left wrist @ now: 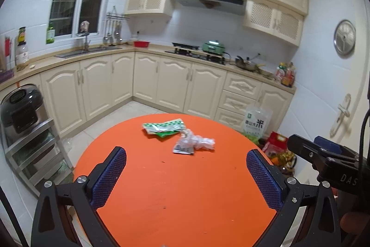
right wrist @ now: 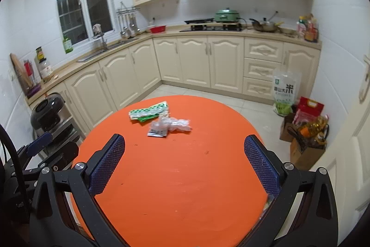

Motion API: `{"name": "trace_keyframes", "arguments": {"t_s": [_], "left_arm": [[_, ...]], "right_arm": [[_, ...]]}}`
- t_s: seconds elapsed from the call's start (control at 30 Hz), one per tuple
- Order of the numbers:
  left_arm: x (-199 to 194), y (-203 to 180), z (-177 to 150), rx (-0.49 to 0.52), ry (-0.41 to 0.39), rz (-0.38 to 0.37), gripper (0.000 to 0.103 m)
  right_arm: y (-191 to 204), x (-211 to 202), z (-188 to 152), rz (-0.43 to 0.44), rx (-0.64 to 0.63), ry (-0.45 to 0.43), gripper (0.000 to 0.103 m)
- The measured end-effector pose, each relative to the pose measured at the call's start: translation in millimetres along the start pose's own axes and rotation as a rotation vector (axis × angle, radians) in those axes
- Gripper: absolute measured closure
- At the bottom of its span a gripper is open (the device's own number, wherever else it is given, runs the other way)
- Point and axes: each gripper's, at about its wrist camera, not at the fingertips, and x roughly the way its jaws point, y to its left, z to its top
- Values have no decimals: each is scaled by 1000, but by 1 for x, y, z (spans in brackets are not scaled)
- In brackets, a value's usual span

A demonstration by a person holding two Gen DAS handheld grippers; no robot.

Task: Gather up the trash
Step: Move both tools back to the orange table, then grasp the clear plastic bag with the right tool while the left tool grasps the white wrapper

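Note:
A round orange table (left wrist: 175, 196) (right wrist: 180, 177) carries two pieces of trash on its far half. A green and white wrapper (left wrist: 163, 128) (right wrist: 148, 112) lies flat, and a crumpled clear plastic wrapper (left wrist: 193, 143) (right wrist: 170, 126) lies just right of it, touching it. My left gripper (left wrist: 186, 155) hovers open over the near part of the table, well short of the trash. My right gripper (right wrist: 183, 142) is open too, at a similar distance, nothing between its blue pads (right wrist: 107, 163). The right gripper's body (left wrist: 328, 159) shows beside the table in the left wrist view.
Cream kitchen cabinets (right wrist: 198, 59) run along the back and left walls. A black rice cooker (left wrist: 19, 108) sits on a metal rack (left wrist: 34, 149) left of the table. A rice bag (right wrist: 285, 92), a red bag (right wrist: 308, 109) and cardboard boxes (right wrist: 303, 152) stand on the floor at right.

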Motion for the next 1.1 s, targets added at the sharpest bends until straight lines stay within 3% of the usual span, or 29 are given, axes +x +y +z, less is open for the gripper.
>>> {"name": "trace_keyframes", "arguments": {"t_s": [0.17, 0.37, 0.73, 1.1], "left_arm": [[-7, 11, -6, -34, -7, 41, 1], [23, 15, 1, -59, 48, 74, 1], [141, 31, 55, -82, 195, 87, 1], [263, 28, 110, -47, 300, 96, 1]], "right_arm": [[15, 14, -5, 28, -49, 16, 0], [13, 54, -8, 46, -49, 77, 0], [-23, 177, -13, 59, -41, 247, 0], [-30, 296, -15, 51, -202, 402, 4]]}}
